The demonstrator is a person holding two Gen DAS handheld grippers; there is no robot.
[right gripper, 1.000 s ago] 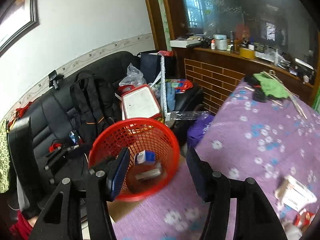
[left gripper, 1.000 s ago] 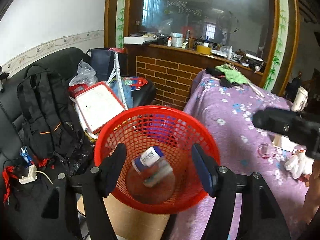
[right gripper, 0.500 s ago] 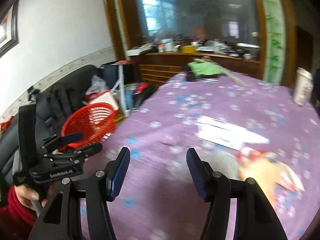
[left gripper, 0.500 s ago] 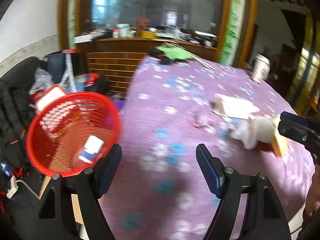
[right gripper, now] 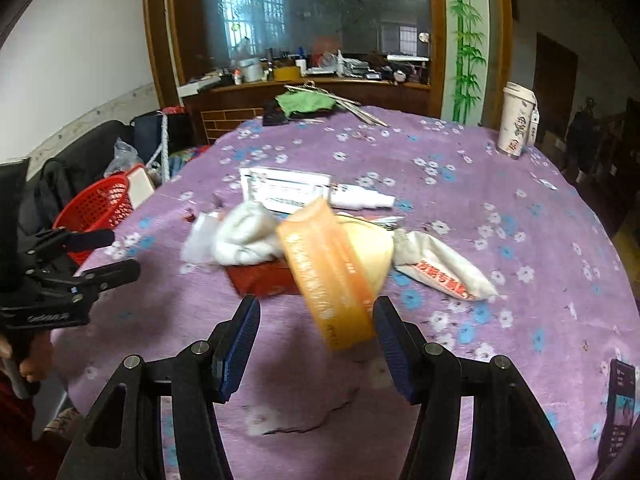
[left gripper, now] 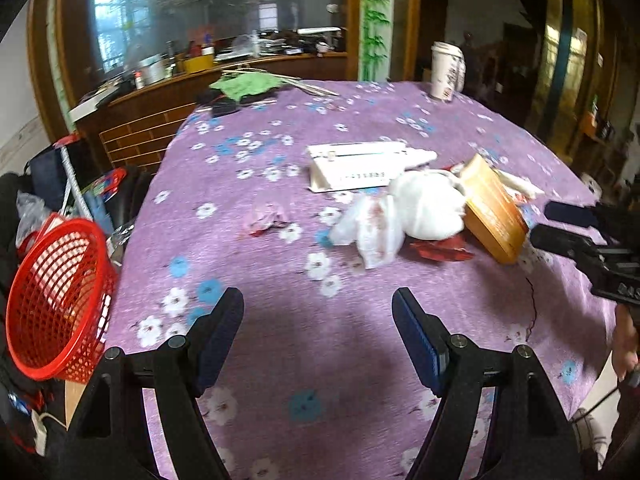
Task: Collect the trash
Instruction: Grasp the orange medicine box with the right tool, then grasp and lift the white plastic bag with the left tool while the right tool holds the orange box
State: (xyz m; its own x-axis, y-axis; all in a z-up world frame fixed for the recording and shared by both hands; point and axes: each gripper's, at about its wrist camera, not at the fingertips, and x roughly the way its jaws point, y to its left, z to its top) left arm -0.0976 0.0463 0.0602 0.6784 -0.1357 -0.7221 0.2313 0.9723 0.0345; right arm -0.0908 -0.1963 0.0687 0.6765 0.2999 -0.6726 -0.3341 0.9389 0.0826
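Left tool [left gripper: 318, 312] is hovering over the table [left gripper: 280, 320] with fingers spread wide, gripping nothing. Right tool [right gripper: 316, 322] is also spread — its right finger is sitting just beside the orange box [right gripper: 332, 272], rectangular and glossy, though contact is unclear through the blur. Trash is clustering mid-table under a purple floral cloth: a crumpled white plastic bag [left gripper: 404, 216] at 9 o'clock of the box, a flat red wrapper [right gripper: 260, 278] under it, a soft white pouch [right gripper: 440, 266] at 3 o'clock, flat white paper packaging [left gripper: 352, 166] behind. Red mesh basket [left gripper: 56, 300] is sitting off the table edge at 9 o'clock, tilted.
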